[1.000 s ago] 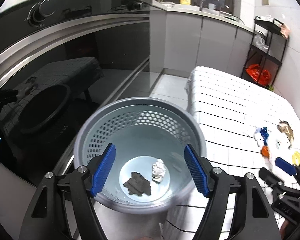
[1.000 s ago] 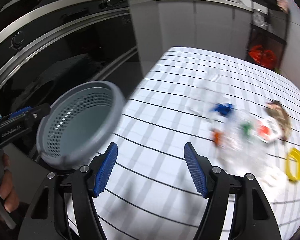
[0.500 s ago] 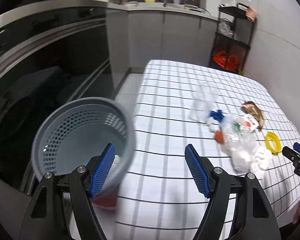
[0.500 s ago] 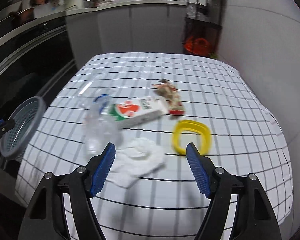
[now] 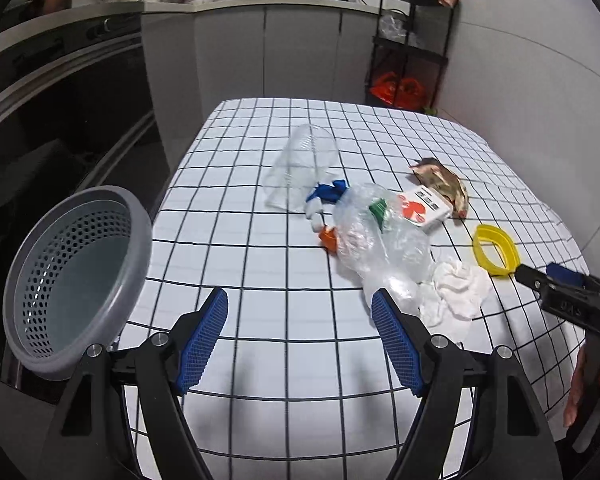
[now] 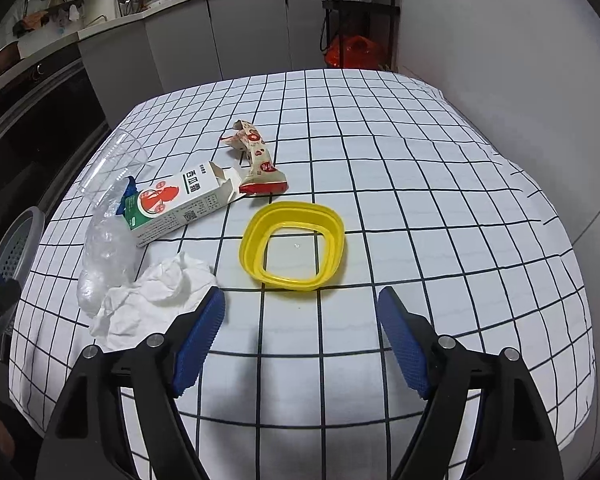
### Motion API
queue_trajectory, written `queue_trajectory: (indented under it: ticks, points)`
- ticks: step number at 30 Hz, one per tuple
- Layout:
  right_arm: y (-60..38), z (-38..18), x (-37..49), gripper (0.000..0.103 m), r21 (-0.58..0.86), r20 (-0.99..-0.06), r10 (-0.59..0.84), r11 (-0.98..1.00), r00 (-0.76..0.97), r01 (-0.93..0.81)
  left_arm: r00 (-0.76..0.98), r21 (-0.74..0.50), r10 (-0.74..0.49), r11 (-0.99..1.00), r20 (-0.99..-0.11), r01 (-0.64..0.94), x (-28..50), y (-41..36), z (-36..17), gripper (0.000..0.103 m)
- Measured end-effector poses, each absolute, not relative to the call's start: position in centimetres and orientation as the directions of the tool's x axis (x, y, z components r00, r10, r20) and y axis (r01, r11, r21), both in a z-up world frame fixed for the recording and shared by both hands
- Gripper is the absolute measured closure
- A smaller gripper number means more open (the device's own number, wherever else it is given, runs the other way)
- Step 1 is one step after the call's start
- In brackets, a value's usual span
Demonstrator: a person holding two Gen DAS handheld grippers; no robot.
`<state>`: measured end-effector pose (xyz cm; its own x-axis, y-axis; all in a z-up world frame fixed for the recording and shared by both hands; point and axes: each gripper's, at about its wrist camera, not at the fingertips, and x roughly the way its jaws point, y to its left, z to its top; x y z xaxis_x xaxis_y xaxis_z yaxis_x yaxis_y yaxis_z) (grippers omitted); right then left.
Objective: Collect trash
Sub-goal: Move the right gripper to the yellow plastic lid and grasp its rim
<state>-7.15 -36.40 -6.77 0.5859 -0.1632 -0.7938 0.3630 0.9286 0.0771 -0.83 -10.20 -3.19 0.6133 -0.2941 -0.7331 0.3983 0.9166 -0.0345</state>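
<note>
Trash lies on a table with a white grid cloth [image 5: 260, 280]: a clear plastic cup [image 5: 300, 164], a crushed clear bottle [image 5: 376, 240], a white and red carton [image 6: 180, 204], a snack wrapper [image 6: 256, 156], a crumpled white tissue [image 6: 152, 292] and a yellow plastic ring [image 6: 292, 248]. A grey perforated basket [image 5: 72, 292] stands at the table's left edge. My left gripper [image 5: 300, 340] is open and empty above the near left of the table. My right gripper [image 6: 300, 340] is open and empty, just short of the yellow ring; it also shows in the left wrist view [image 5: 560, 284].
A dark oven front [image 5: 60, 120] runs along the left. Grey kitchen cabinets [image 5: 280, 52] stand behind the table. A black shelf rack [image 5: 412, 48] with a red bag stands at the back right, next to a white wall [image 6: 500, 40].
Both grippers have swung right, away from the basket and toward the trash on the table. The basket now sits at the left edge of both views. Both stay open.
</note>
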Motion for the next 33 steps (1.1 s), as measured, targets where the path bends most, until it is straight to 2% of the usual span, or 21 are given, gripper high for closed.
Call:
queue_trajectory:
  ticks: [7, 10, 25, 28, 30, 33]
  points:
    - [-36.5, -7.8, -4.9, 0.026, 0.096, -0.813, -0.132, 0.930, 0.567, 0.354, 0.599, -0.032, -0.282, 0.919, -0.749, 0.393, -0.5, -10.1, -4.1, 0.028]
    - [-36.4, -8.1, -4.3, 0.022, 0.103, -0.811, -0.129, 0.928, 0.570, 0.357, 0.591, -0.038, -0.277, 0.922, -0.758, 0.385, -0.1, -9.8, -4.5, 0.028]
    - [-37.3, -10.0, -1.7, 0.022, 0.070, -0.847, -0.152, 0.918, 0.510, 0.391, 0.581, -0.042, -0.278, 0.922, -0.765, 0.386, 0.0, -10.0, -4.8, 0.025]
    - [-37.4, -9.9, -1.7, 0.023, 0.076, -0.844, -0.148, 0.919, 0.515, 0.388, 0.581, -0.039, -0.275, 0.922, -0.766, 0.384, 0.0, -10.1, -4.9, 0.025]
    - [-37.5, -9.7, -1.8, 0.035, 0.073, -0.840, -0.154, 0.918, 0.520, 0.390, 0.582, -0.037, -0.273, 0.923, -0.766, 0.384, 0.0, -10.1, -5.0, 0.025]
    - [-37.5, -9.5, -1.8, 0.035, 0.108, -0.839, -0.121, 0.918, 0.531, 0.381, 0.586, -0.030, -0.269, 0.923, -0.764, 0.384, -0.1, -10.2, -5.0, 0.024]
